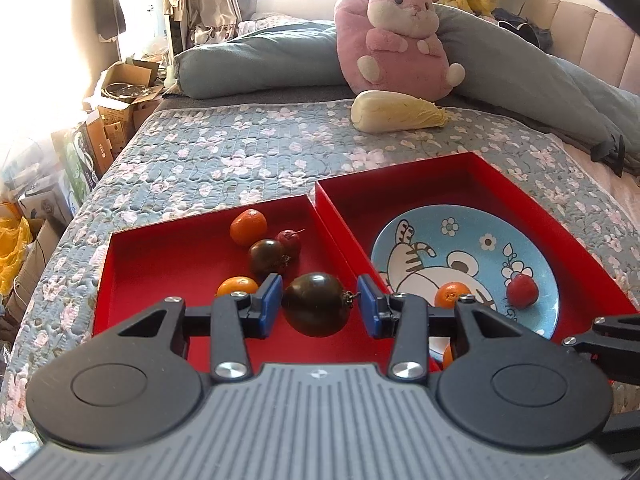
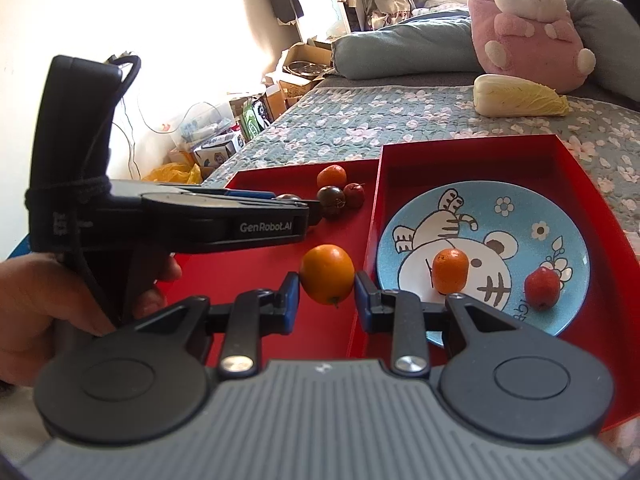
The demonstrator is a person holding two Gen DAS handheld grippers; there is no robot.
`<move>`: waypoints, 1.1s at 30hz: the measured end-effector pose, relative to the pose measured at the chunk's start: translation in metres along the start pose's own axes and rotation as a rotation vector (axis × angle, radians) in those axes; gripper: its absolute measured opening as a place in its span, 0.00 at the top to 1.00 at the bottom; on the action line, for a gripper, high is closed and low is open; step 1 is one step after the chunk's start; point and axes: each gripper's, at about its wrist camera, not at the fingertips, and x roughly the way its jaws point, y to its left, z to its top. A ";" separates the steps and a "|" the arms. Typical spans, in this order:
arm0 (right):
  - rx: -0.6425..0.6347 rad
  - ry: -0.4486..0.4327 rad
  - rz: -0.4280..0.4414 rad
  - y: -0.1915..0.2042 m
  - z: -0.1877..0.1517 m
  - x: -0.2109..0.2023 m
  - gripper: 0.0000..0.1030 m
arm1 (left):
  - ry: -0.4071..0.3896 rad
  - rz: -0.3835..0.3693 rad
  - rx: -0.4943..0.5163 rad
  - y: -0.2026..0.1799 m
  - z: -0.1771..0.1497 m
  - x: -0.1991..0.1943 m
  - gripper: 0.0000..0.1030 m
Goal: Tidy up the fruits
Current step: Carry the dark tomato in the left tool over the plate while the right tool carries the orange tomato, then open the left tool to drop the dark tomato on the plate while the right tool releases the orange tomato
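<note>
Jaws clenched, our left gripper (image 1: 319, 307) grasps a dark tomato (image 1: 316, 304) and our right gripper (image 2: 327, 295) an orange (image 2: 327, 274), both above the red trays (image 1: 160, 264).

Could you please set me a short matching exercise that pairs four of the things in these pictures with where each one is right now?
Things:
1. dark tomato
2. orange fruit
3. cabbage
4. red fruit

Places:
A. lying on the flowered quilt
B. on the blue plate
C. between the left tongs
D. between the right tongs

Pairs: 1-C, 2-D, 3-A, 4-B
</note>
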 end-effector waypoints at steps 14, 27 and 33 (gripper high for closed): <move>0.078 -0.023 -0.079 -0.053 -0.008 -0.019 0.68 | -0.078 -0.127 0.053 -0.063 0.017 0.009 0.54; 0.104 0.013 -0.134 -0.076 -0.017 -0.011 0.68 | -0.023 -0.201 0.071 -0.091 0.020 0.052 0.54; 0.104 0.029 -0.142 -0.077 -0.019 -0.004 0.68 | -0.003 -0.194 0.114 -0.095 0.016 0.067 0.54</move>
